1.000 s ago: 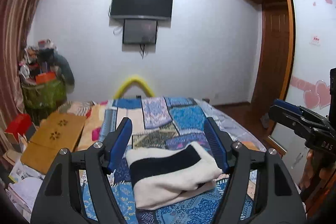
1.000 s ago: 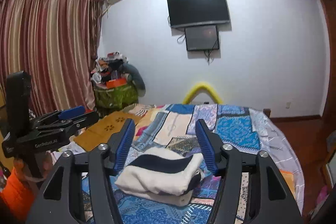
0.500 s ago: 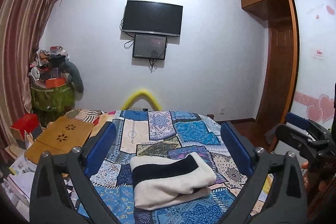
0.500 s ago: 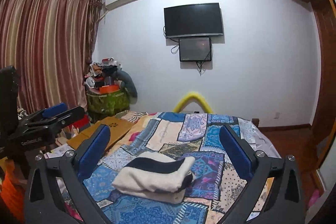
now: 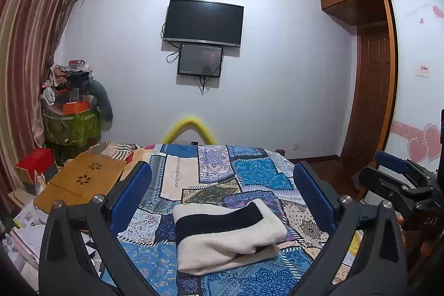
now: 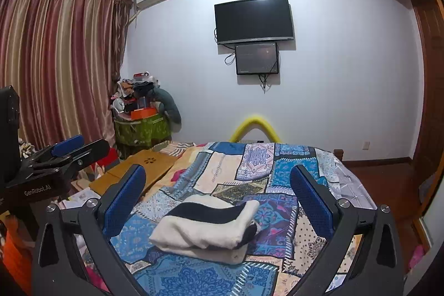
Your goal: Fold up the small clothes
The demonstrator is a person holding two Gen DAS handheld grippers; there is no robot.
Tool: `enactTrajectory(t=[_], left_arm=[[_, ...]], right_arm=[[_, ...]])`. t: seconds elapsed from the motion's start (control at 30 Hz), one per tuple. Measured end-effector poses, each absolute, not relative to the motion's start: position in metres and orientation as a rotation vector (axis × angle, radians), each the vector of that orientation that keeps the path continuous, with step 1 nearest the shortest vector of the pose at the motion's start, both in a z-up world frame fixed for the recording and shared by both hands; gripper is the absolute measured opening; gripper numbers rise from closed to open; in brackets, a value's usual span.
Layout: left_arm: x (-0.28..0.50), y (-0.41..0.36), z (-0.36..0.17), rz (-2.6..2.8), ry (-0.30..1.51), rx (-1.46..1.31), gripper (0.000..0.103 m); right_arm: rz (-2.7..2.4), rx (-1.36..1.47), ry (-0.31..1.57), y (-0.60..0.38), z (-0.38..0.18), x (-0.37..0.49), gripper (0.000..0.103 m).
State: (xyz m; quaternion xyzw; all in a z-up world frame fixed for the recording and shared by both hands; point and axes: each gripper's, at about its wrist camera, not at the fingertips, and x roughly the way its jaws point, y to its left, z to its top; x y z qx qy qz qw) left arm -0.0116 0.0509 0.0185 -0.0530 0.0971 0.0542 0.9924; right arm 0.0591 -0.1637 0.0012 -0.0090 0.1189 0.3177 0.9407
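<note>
Folded garment [image 5: 227,236] rests flat on the patchwork bedspread [image 5: 258,174], released. Left gripper [image 5: 222,196] and right gripper [image 6: 217,194], just opened, stand apart and empty, clearing it.

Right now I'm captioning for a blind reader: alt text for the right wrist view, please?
A folded cream and black garment lies on a patchwork bedspread, framed by the open right gripper. The left gripper shows at left.

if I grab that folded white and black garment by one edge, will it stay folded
Probably not. The garment looks soft and thick, its layers loosely stacked, so it would likely flop open. It seems light, and on the patchwork bedspread a push might bunch it.
</note>
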Motion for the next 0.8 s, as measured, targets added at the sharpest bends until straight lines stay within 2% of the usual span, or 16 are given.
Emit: enactTrajectory(t=[0.8], left_arm=[[-0.0069,0.0497,0.0117,0.103,0.213,-0.116,0.103]], right_arm=[[0.641,-0.002,0.265,-0.1653,0.0030,0.0617,0.103]])
